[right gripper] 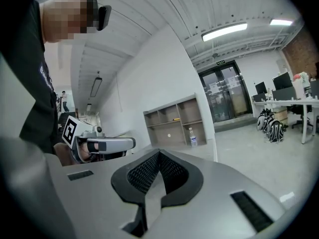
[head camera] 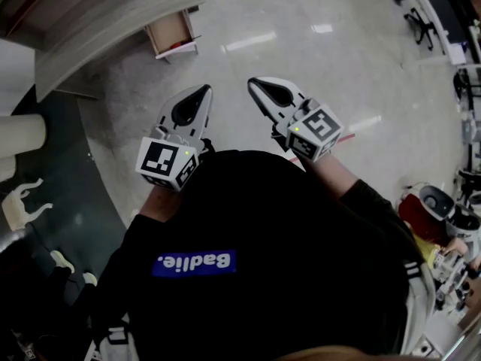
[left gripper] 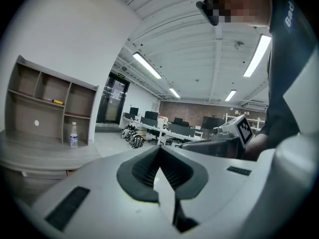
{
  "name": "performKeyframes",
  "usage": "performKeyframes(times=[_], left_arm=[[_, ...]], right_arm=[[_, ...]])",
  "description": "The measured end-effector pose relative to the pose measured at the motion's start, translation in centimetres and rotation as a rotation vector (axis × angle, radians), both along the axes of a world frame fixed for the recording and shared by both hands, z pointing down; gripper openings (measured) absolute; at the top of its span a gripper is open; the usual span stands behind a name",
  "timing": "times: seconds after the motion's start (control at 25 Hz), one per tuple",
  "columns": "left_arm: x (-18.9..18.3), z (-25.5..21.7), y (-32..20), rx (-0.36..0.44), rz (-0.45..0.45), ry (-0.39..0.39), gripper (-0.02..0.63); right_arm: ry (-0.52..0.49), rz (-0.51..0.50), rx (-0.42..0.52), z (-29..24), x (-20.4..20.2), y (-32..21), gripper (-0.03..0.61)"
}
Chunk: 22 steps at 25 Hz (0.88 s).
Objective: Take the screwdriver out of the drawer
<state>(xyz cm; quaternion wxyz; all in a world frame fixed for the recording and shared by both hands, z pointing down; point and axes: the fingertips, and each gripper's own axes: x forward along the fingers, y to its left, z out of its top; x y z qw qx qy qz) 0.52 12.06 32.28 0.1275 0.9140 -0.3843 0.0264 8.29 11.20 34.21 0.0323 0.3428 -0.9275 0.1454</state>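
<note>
Head view: left hand-held gripper (head camera: 198,95) and right hand-held gripper (head camera: 258,88) are closed, empty, well apart from the open drawer (head camera: 174,34); approach is judged the next move.

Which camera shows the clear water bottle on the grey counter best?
The left gripper view: the clear water bottle stands largest there, upright on the grey counter. The right gripper view shows it smaller; the head view doesn't show it.

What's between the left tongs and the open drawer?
Nothing but bare floor. The head view shows only that stretch separating the shut left tongs from the open drawer.
</note>
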Motion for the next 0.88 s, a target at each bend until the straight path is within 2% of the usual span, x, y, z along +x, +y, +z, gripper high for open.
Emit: performKeyframes(times=[0.2,0.52,0.72,0.88], left_arm=[[-4.9,1.3,-5.6,-0.042,0.043,0.009,0.002],[-10.6,2.6,-13.6,-0.068,0.102,-0.012,0.003],[-13.0,3.9,-16.3,-0.085,0.116,-0.028,0.002],[-13.3,4.6,-17.8,-0.116,0.104,-0.023,0.002]], right_arm=[[0.012,0.048,-0.016,0.1,-5.0,-5.4,0.028],[0.032,0.126,-0.059,0.9,-9.9,-12.3,0.028],[0.038,0.140,-0.058,0.9,-12.0,-14.9,0.028],[0.041,0.121,-0.074,1.1,-12.7,-15.8,0.028]])
